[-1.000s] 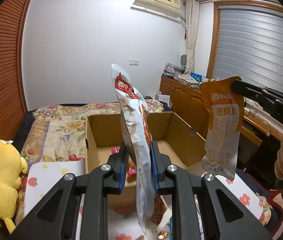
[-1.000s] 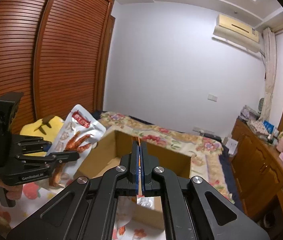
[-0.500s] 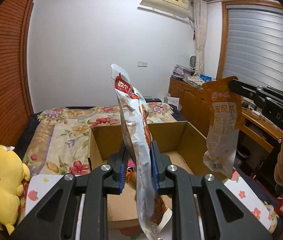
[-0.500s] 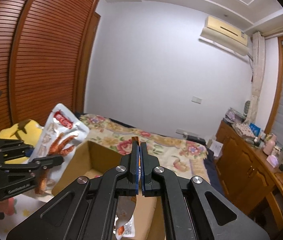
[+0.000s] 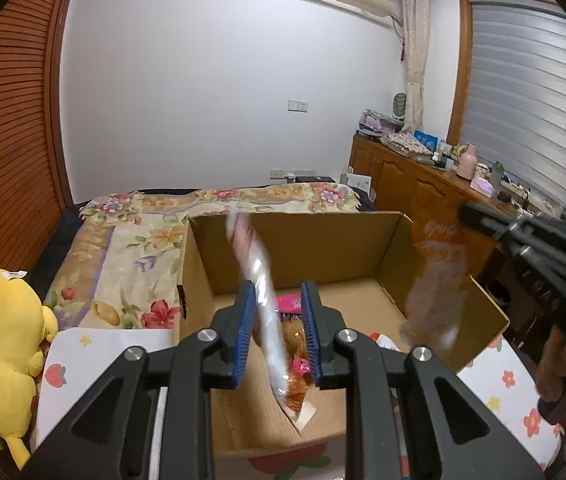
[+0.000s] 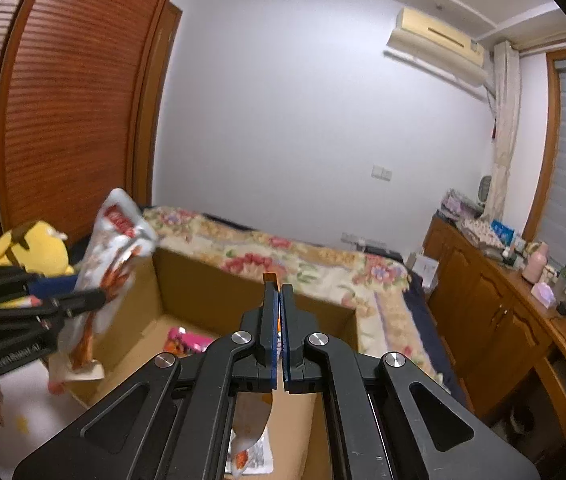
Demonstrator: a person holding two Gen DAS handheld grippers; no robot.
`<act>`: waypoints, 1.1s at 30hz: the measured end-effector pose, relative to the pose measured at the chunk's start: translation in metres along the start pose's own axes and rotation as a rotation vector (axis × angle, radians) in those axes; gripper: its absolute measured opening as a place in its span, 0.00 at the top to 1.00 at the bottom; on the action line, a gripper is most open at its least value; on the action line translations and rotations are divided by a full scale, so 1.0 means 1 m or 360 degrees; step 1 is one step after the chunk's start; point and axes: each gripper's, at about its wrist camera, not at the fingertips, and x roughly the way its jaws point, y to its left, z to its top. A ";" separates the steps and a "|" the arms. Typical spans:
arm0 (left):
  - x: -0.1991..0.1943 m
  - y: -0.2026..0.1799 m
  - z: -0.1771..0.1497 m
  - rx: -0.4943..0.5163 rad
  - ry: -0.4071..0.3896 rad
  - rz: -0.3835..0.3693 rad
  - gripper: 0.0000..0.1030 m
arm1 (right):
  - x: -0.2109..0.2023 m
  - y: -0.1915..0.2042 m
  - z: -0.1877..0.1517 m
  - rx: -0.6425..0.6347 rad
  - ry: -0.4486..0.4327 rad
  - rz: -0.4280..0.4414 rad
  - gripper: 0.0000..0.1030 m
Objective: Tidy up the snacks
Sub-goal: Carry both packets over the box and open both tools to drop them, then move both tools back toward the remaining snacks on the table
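An open cardboard box (image 5: 303, 236) stands on the bed in front of both grippers. My left gripper (image 5: 277, 300) hangs over its near side and its jaws are opening. A white snack bag (image 5: 261, 280), blurred and tilted, stands loose between the blue pads with a gap on its right. In the right wrist view the same white bag (image 6: 111, 256) hangs at the left gripper (image 6: 97, 298) by the box's left wall. My right gripper (image 6: 280, 292) is shut on an orange snack bag (image 6: 249, 420) that dangles over the box (image 6: 243, 276). The left wrist view shows that orange bag (image 5: 435, 280) blurred.
Pink and orange packets (image 5: 289, 304) lie on the box floor. A yellow plush toy (image 5: 3, 340) sits at the left beside a white printed sheet (image 5: 95, 344). The floral blanket (image 5: 143, 240) lies behind the box. A cluttered wooden cabinet (image 5: 411, 184) runs along the right.
Both grippers have sunk towards the box. The left jaws have parted and the white bag has slid down and tipped between them. The orange bag has come lower over the box.
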 end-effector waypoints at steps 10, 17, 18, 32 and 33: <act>-0.010 -0.005 -0.020 0.0022 0.0039 -0.0052 0.60 | 0.021 0.004 -0.040 0.0097 0.0151 0.0106 1.00; -0.028 -0.008 -0.031 0.0029 0.0037 -0.0073 0.51 | 0.023 0.010 -0.045 0.0232 0.0217 0.0355 1.00; -0.030 -0.008 -0.033 0.0033 0.0037 -0.0071 0.44 | 0.023 0.013 -0.046 0.0247 0.0220 0.0390 1.00; -0.054 -0.002 -0.063 0.0074 0.0053 -0.0035 0.22 | 0.007 0.026 -0.053 0.0283 0.0200 0.0512 0.43; -0.056 -0.001 -0.068 0.0085 0.0059 -0.0020 0.22 | 0.004 0.026 -0.054 0.0280 0.0197 0.0503 0.43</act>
